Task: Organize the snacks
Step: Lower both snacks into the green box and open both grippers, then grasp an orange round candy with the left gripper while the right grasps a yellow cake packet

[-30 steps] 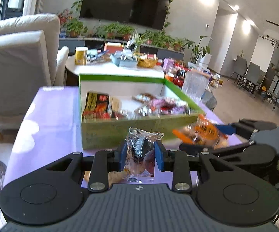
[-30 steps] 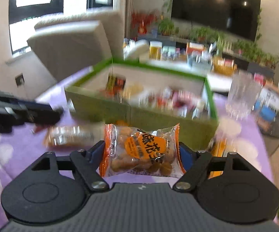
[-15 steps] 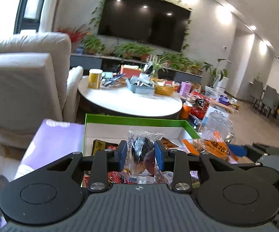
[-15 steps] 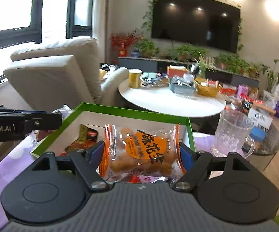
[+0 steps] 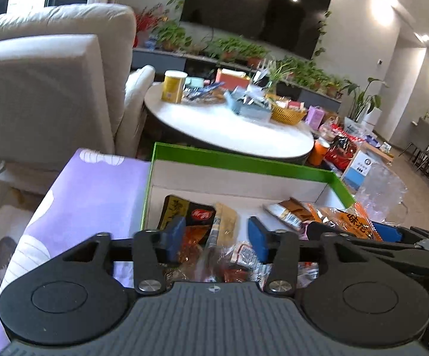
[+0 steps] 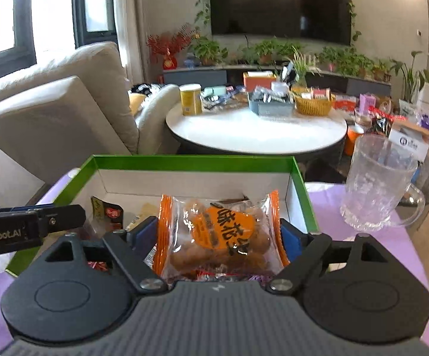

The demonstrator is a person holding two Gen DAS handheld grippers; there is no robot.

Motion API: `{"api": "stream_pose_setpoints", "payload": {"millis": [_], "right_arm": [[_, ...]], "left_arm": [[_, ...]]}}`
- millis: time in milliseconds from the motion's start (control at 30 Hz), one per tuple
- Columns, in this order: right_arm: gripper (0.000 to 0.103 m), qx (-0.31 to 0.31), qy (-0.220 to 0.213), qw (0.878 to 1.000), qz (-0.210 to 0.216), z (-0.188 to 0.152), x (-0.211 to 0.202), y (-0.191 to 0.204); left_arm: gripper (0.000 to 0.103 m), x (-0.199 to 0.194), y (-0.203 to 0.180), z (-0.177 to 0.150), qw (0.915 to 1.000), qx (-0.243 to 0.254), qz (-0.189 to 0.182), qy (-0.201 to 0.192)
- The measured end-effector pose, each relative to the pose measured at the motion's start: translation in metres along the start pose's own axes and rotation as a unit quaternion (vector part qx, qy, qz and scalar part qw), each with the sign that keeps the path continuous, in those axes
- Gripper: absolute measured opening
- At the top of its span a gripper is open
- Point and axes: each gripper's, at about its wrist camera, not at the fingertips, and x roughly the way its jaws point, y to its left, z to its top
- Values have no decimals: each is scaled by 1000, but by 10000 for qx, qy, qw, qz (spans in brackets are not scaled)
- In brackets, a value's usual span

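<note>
A green-rimmed cardboard box [image 5: 244, 163] [image 6: 184, 158] holds several snack packets. My left gripper [image 5: 215, 237] hangs over its near left part with jaws opening and nothing gripped. A clear-wrapped snack [image 5: 242, 255] lies below it among the other packets. My right gripper [image 6: 217, 234] is over the box's near right part, its blue pads still against the sides of an orange-edged packet of brown snacks [image 6: 223, 231] as its jaws begin opening. The left wrist view shows that packet [image 5: 354, 219] at the right. The left gripper's finger [image 6: 21, 225] shows at the left of the right wrist view.
The box sits on a purple tablecloth [image 5: 95, 192]. A clear glass mug [image 6: 377, 184] stands just right of the box. Beyond are a round white table [image 6: 256, 133] loaded with items and a beige sofa [image 5: 51, 89] at the left.
Both grippers moved from in front of the box to above its inside. The left jaws spread and the clear packet dropped out. The orange packet stays between the right pads.
</note>
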Motion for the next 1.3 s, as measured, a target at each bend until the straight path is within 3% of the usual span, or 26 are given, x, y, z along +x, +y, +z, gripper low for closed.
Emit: {"api": "stream_pose_setpoints", "payload": {"millis": [200, 433, 667, 833, 967, 1067, 1300], "right_arm": [[82, -28, 119, 9999, -37, -5, -1, 1], [82, -151, -26, 9998, -84, -5, -12, -1], [82, -261, -267, 9991, -197, -5, -18, 1], [82, -304, -335, 9990, -27, -10, -34, -5], [82, -165, -386, 9990, -138, -21, -47, -13], [82, -113, -333, 9990, -263, -30, -54, -22], [82, -18, -66, 9976, -692, -52, -64, -53]], "left_arm": [[51, -5, 4, -3, 10000, 38, 18, 17], [58, -28, 11, 0, 9998, 0, 63, -204], [58, -38, 15, -9, 9999, -32, 94, -115], [58, -52, 16, -20, 9999, 17, 53, -97], [58, -62, 13, -29, 9997, -89, -217, 3], [58, -65, -1, -38, 9986, 151, -476, 159], [58, -65, -24, -58, 9967, 521, -512, 342]]}}
